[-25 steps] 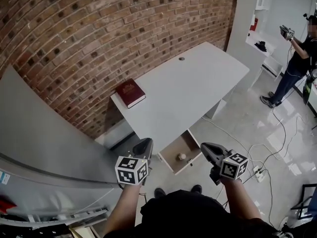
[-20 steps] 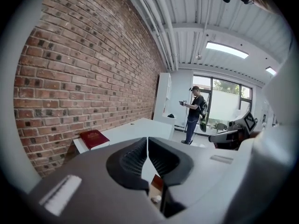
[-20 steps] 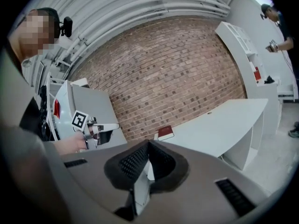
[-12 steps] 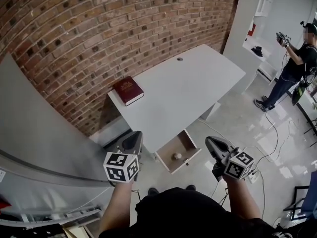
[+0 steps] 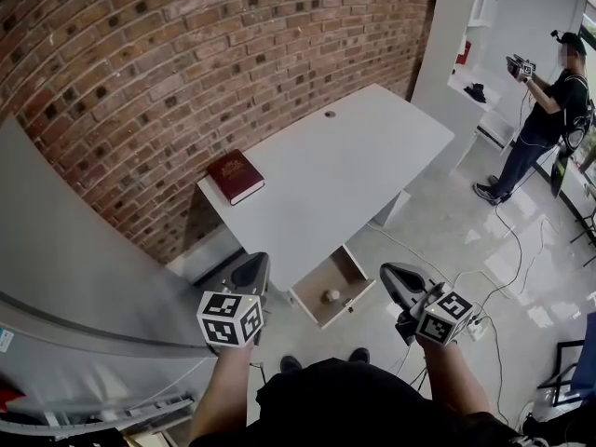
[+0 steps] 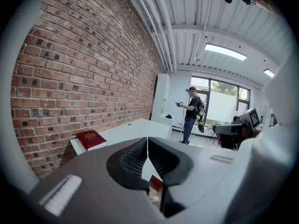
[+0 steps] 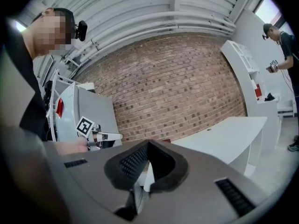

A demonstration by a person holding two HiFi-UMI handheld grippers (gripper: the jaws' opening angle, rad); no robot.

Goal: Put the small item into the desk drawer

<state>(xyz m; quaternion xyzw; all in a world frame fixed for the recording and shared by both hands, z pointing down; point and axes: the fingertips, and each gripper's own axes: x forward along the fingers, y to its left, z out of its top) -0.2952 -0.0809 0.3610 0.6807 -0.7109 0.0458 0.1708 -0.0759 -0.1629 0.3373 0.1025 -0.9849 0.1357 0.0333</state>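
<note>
Against the brick wall (image 5: 186, 54) stands a white desk (image 5: 345, 170), its drawer (image 5: 345, 270) pulled out below the near edge. The small item (image 5: 331, 296) already lies inside, toward the drawer's front. The left gripper (image 5: 253, 268) and right gripper (image 5: 391, 275) hover either side of it, jaws closed together and empty. Pushing the drawer closed looks to be the next move.

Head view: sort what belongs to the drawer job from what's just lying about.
Job:
- drawer, open
- small item, lying in it
- desk
- left gripper and right gripper, both shut and empty

Lying about:
- red book on the desk
- cables on the floor
- person in the background
</note>
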